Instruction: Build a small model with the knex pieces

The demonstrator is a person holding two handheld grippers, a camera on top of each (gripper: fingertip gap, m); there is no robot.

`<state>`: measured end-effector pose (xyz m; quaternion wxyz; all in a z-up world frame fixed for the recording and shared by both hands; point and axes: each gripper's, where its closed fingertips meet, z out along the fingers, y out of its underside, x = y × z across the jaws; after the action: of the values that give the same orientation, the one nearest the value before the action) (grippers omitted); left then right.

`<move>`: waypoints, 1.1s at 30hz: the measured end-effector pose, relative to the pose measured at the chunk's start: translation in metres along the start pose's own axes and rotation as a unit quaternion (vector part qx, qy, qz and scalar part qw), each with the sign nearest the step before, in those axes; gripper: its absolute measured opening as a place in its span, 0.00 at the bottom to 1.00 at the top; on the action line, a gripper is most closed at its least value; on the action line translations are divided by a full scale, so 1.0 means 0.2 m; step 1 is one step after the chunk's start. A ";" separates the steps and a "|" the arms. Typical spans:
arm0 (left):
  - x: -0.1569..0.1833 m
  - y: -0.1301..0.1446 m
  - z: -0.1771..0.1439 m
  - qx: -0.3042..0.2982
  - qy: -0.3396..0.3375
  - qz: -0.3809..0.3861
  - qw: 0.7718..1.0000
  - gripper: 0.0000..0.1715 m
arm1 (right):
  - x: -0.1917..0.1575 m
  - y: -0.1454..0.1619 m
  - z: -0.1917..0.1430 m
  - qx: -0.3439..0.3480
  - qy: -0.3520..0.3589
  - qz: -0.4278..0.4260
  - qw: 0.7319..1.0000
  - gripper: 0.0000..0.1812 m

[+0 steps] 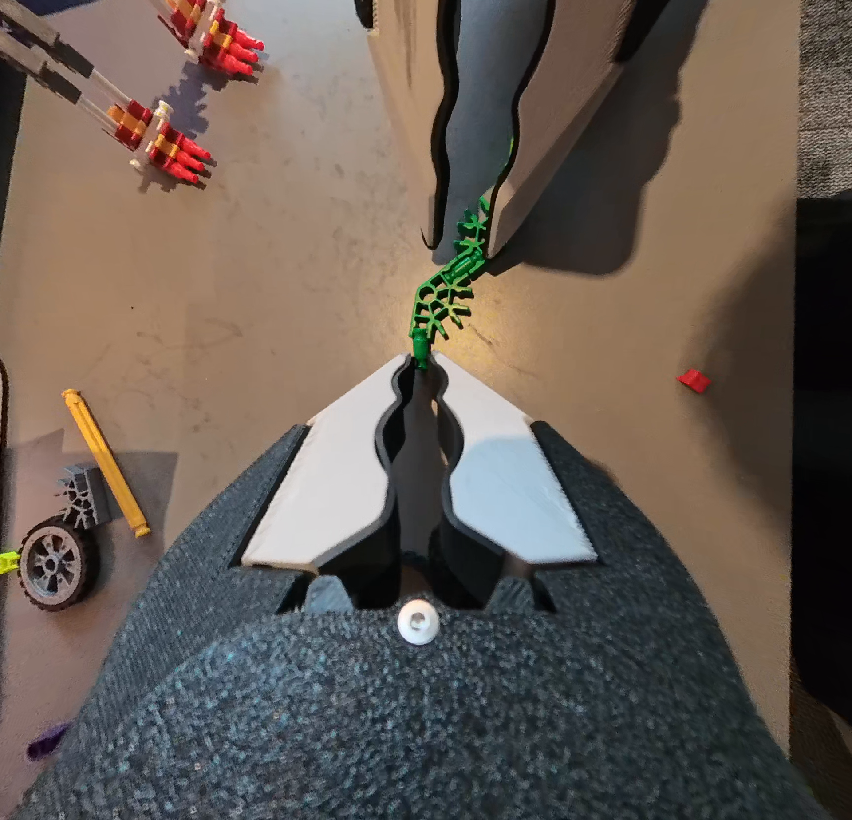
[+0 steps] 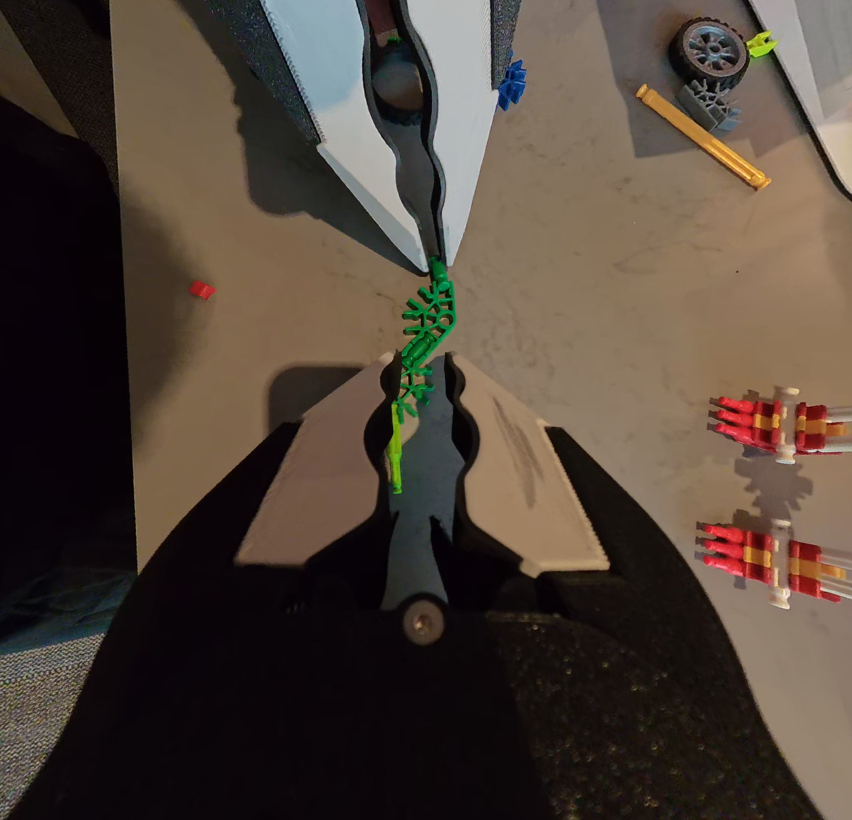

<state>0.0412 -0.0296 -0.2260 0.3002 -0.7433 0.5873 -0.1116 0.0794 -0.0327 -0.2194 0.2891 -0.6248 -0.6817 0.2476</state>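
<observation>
The big tan table holds all the toy parts, so nothing rolls away.

The left gripper comes in from one side. Its two tips are pinched tight on a small green peg at the end of the green chain. It holds only the very end, so the rest of the chain stays free.

The right gripper faces it from the other side. Its tips sit close on the other end of the green chain, and the chain runs in between its fingers. A light green stick lies in that gap too. The grip looks snug, with the chain pressed against one finger.

So the chain hangs like a little bridge between the two grippers, just above the table.

Off to the side lie two red and yellow block bundles, well apart from the grippers. A black wheel lies near a yellow stick and a grey piece. A blue star piece peeks out by the left gripper. A tiny red bit lies alone.
</observation>
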 end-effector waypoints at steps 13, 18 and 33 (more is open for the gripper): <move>0.00 -0.01 0.00 -0.012 -0.004 0.027 1.000 0.03 | 0.00 0.00 0.00 0.000 -0.001 -0.001 1.000 0.10; 0.00 -0.01 0.01 -0.016 -0.005 0.029 0.999 0.04 | 0.00 0.00 0.00 0.000 0.001 -0.002 1.000 0.10; -0.01 -0.06 -0.01 0.019 -0.008 0.037 0.999 0.00 | 0.07 -0.08 0.04 0.002 0.006 -0.001 1.000 0.06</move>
<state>0.0491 -0.0276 -0.2184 0.3227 -0.7163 0.6096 -0.1058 0.0620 -0.0204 -0.2124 0.2951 -0.6250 -0.6799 0.2450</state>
